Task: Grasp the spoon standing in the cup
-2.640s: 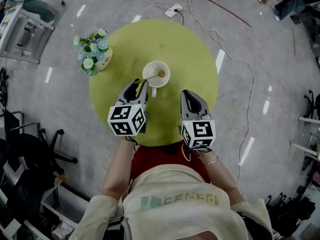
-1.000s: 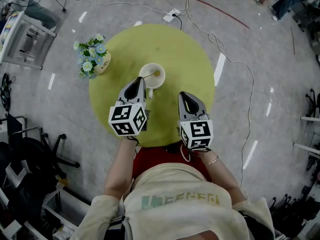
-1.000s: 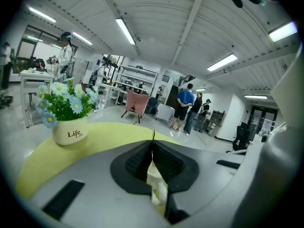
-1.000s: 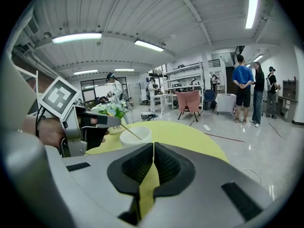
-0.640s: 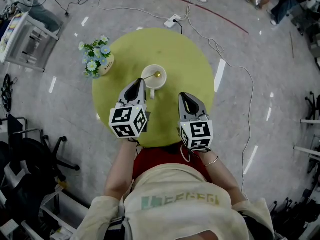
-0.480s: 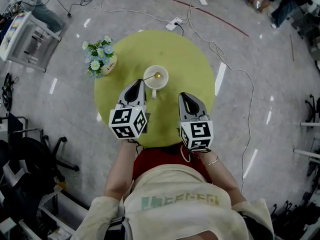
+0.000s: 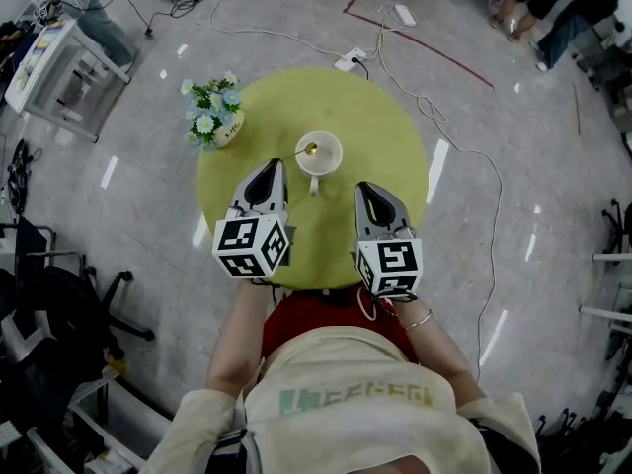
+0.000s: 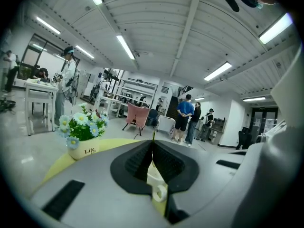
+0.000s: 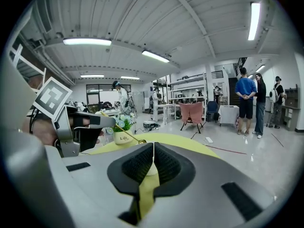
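Both my jaws closed and empty; the spoon stands in the cup.

In the head view the white cup (image 7: 318, 153) sits just above the middle of the round green counter (image 7: 385, 136), with the gold spoon (image 7: 309, 150) leaning inside it. My left gripper (image 7: 271, 165) points at the cup from the lower left, its tip near the cup but apart from it. My right gripper (image 7: 366, 188) lies to the cup's lower right, a little farther off. In the left gripper view my jaws are pressed together with nothing between them, and the cup shows pale through the slit. The right gripper view shows the same there. A flower pot (image 7: 215, 118) stands at the counter's upper left edge.
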{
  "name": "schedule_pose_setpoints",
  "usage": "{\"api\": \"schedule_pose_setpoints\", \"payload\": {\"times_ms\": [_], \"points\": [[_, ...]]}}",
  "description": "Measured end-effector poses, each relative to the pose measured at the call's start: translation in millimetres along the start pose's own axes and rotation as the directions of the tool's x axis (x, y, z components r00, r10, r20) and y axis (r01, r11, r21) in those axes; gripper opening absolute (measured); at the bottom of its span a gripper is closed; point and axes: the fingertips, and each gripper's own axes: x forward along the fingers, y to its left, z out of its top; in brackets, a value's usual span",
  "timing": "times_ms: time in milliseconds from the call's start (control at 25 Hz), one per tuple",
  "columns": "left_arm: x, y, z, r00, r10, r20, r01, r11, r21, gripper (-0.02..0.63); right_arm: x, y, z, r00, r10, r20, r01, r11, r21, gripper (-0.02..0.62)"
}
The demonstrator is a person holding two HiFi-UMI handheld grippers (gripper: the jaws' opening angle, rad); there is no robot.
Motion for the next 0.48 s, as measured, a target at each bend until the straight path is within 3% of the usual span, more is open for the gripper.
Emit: {"api": "schedule_pose_setpoints", "payload": {"times_ms": [480], "points": [[-38.5, 8.5, 16.0, 0.998, 0.017, 0.059, -0.017, 1.000, 0.001, 0.026, -13.8, 22.2, 16.3, 0.999, 0.007, 0.051, -0.006, 1.000, -0.020, 0.037]]}}
